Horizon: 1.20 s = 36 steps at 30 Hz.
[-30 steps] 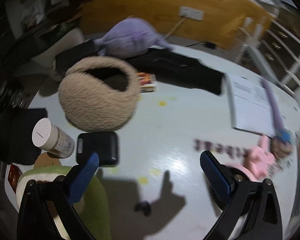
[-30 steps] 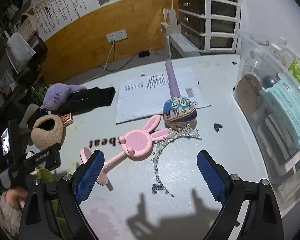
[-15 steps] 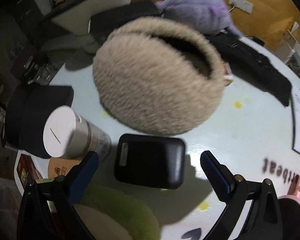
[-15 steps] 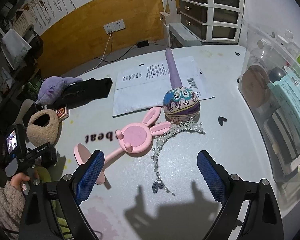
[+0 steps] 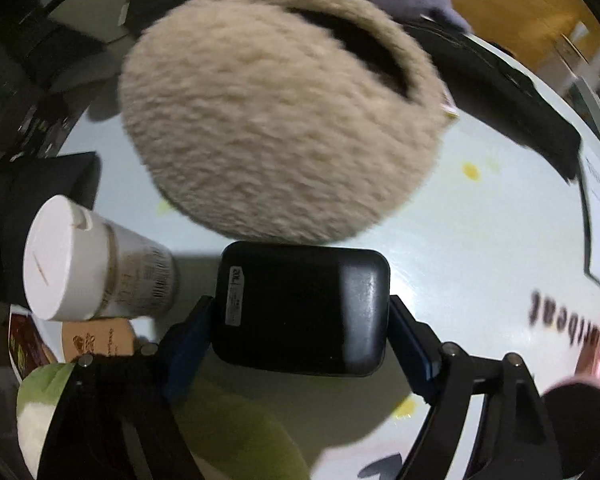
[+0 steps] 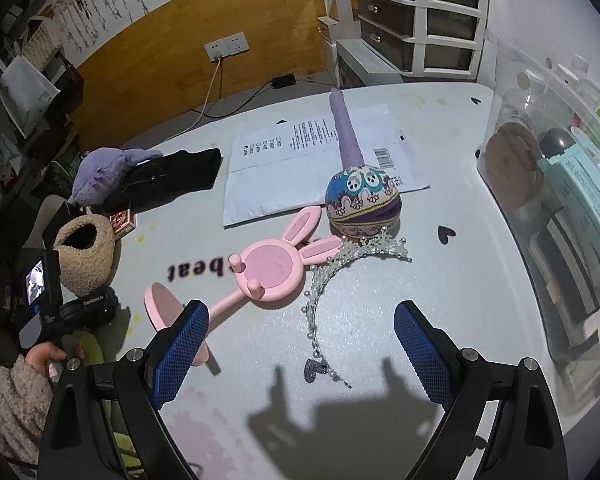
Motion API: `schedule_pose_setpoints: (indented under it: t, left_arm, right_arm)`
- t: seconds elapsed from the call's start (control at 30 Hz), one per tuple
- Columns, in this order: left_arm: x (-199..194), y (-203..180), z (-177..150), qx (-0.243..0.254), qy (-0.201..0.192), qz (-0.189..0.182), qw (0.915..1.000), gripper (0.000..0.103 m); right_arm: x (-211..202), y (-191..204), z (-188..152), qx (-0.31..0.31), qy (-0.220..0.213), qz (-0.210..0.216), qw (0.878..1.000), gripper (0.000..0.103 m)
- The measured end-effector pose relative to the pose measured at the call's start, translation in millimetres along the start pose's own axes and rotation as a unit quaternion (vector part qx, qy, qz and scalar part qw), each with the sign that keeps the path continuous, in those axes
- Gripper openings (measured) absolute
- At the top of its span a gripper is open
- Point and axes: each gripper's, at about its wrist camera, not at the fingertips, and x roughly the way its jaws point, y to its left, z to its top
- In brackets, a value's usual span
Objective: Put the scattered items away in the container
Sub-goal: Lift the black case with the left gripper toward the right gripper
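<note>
A black rounded case (image 5: 300, 304) lies on the white table in front of a fuzzy beige pouch (image 5: 280, 120). My left gripper (image 5: 302, 308) points down over the case. Its jaws are closing, and the blue pads (image 5: 192, 332) lie against the case's two short sides. My right gripper (image 6: 300, 308) hangs open above a beaded tiara (image 6: 332, 276), with nothing between its fingers. A pink bunny stand (image 6: 268, 272) and a patterned ball on a purple handle (image 6: 362, 200) lie just beyond. The clear plastic bin (image 6: 512, 240) stands at the right.
A white-lidded bottle (image 5: 84, 264) lies left of the case, with a green-and-white soft thing (image 5: 236, 432) below it. Farther back lie a purple plush (image 6: 104, 168), a black cloth (image 6: 172, 172) and a white mailer (image 6: 312, 160). White drawers (image 6: 420, 32) stand behind. The bin holds several items.
My left gripper came down and in toward the pouch, and its jaws narrowed around the black case. The right gripper has hardly moved.
</note>
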Motion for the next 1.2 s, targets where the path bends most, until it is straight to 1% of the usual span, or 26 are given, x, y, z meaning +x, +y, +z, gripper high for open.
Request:
schedule_pose_setpoints:
  t: [0.1, 0.23, 0.33, 0.4, 0.47, 0.53, 0.6, 0.67, 0.77, 0.83, 0.97, 1.03, 1.13, 1.2]
  left_arm:
    - [-3.8, -13.9, -11.4, 0.039, -0.004, -0.010, 0.9992, 0.083]
    - [-11.8, -38.8, -35.4, 0.109, -0.008, -0.027, 0.9936, 0.083]
    - [-20.1, -59.7, -61.3, 0.176, -0.009, -0.046, 0.9833, 0.082]
    - [-26.3, -72.4, -81.2, 0.221, -0.012, -0.060, 0.9733, 0.082]
    - [-30.9, -80.6, -95.8, 0.255, -0.016, -0.072, 0.9642, 0.082]
    - [-36.2, -87.7, -113.0, 0.292, -0.022, -0.086, 0.9524, 0.082]
    - [-41.1, -93.3, -129.4, 0.328, -0.028, -0.101, 0.9388, 0.082]
    - [-46.1, -99.5, -146.8, 0.371, -0.037, -0.113, 0.9211, 0.082]
    - [-51.8, -106.8, -165.2, 0.416, -0.046, -0.129, 0.8990, 0.082]
    - [-55.9, -112.0, -178.6, 0.441, -0.050, -0.143, 0.8845, 0.083]
    - [-64.8, -126.1, -202.2, 0.480, -0.056, -0.175, 0.8578, 0.082]
    - [-68.3, -135.3, -209.9, 0.491, -0.059, -0.189, 0.8484, 0.082]
    - [-74.9, -154.6, -224.8, 0.512, -0.070, -0.209, 0.8302, 0.082]
    - [-81.5, -169.5, -232.9, 0.519, -0.073, -0.230, 0.8202, 0.082]
  right_arm:
    - [-1.7, 0.6, -1.5, -0.001, 0.000, 0.002, 1.000, 0.094]
    - [-8.6, -0.3, -4.9, -0.002, -0.007, 0.004, 1.000, 0.094]
    - [-14.2, -3.4, -9.0, 0.001, -0.008, 0.004, 1.000, 0.094]
    - [-18.3, -6.4, -12.4, 0.005, -0.010, 0.004, 1.000, 0.094]
    - [-22.0, -9.7, -15.5, 0.010, -0.011, 0.004, 1.000, 0.094]
    - [-24.4, -15.3, -18.8, 0.019, -0.010, 0.005, 1.000, 0.094]
    - [-26.3, -24.1, -23.7, 0.034, -0.005, 0.007, 0.999, 0.094]
    - [-25.9, -32.4, -28.6, 0.050, 0.003, 0.010, 0.999, 0.094]
    - [-21.3, -47.6, -37.5, 0.077, 0.028, 0.022, 0.996, 0.094]
    - [-16.1, -58.2, -44.8, 0.094, 0.049, 0.038, 0.994, 0.094]
    - [-5.2, -77.8, -61.3, 0.121, 0.091, 0.070, 0.986, 0.093]
    - [-1.6, -88.0, -71.3, 0.137, 0.105, 0.079, 0.982, 0.089]
    - [3.0, -106.4, -87.3, 0.172, 0.124, 0.090, 0.973, 0.089]
    - [4.9, -116.8, -95.6, 0.191, 0.133, 0.095, 0.968, 0.088]
